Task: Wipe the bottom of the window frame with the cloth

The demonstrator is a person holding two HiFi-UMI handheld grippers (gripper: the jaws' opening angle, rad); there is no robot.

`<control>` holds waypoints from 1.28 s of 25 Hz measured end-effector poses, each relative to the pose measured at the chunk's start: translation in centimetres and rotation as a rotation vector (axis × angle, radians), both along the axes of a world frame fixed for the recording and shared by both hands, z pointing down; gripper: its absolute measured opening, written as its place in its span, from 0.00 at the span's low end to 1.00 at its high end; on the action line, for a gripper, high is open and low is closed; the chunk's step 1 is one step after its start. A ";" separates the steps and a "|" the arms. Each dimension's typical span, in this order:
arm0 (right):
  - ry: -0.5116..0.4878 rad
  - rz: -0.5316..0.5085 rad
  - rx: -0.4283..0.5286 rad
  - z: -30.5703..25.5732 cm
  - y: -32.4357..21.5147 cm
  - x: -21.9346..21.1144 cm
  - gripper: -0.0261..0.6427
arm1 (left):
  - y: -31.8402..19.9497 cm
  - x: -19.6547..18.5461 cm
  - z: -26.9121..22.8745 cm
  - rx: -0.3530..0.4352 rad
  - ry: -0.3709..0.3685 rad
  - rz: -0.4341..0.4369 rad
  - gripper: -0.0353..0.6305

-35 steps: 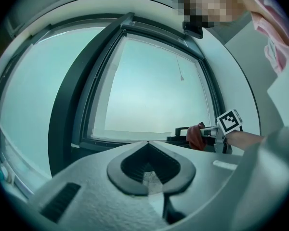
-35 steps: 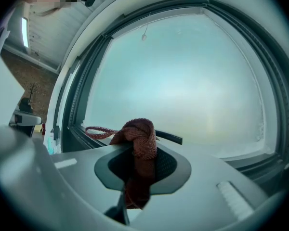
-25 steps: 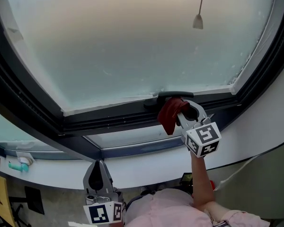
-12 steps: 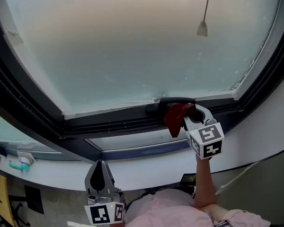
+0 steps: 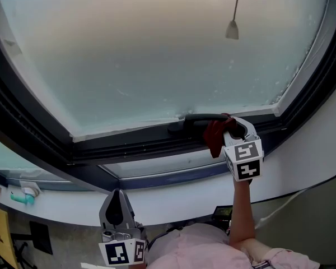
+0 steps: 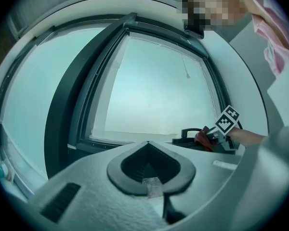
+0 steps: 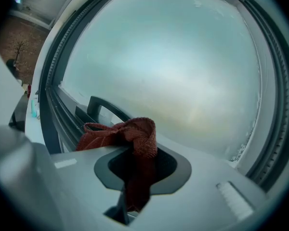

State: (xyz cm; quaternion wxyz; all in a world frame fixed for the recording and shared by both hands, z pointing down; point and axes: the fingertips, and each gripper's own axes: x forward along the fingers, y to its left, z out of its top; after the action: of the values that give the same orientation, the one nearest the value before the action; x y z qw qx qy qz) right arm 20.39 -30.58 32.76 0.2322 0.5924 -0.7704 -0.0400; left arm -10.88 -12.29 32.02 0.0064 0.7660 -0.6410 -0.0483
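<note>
Only the right gripper is at the bottom frame rail, jaws clamped on the red cloth at the handle's right end; the rail runs leftward, and the left gripper hangs well below the handle, jaws together on nothing.

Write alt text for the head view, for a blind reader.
The right gripper holds a dark red cloth against the bottom of the dark window frame, by the end of the black window handle. The left gripper hangs shut and empty well below. Frosted glass fills the view above.
</note>
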 end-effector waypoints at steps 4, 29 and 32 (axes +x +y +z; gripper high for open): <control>0.027 -0.010 -0.016 -0.2 -0.8 -0.2 0.13 | -0.3 0.8 -0.1 -0.002 -0.006 0.026 0.04; 0.015 -0.029 -0.003 -0.1 -0.8 3.0 0.14 | -0.3 2.6 0.5 -0.013 0.008 0.043 0.04; 0.014 -0.016 0.000 -0.1 -0.9 4.0 0.13 | -0.6 2.9 0.5 -0.015 0.007 0.049 0.04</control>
State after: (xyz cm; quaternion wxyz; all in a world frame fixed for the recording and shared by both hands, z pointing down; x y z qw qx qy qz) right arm 24.42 -31.52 32.62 0.2375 0.5860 -0.7734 -0.0460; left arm -7.98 -12.87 32.55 0.0156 0.7812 -0.6224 -0.0463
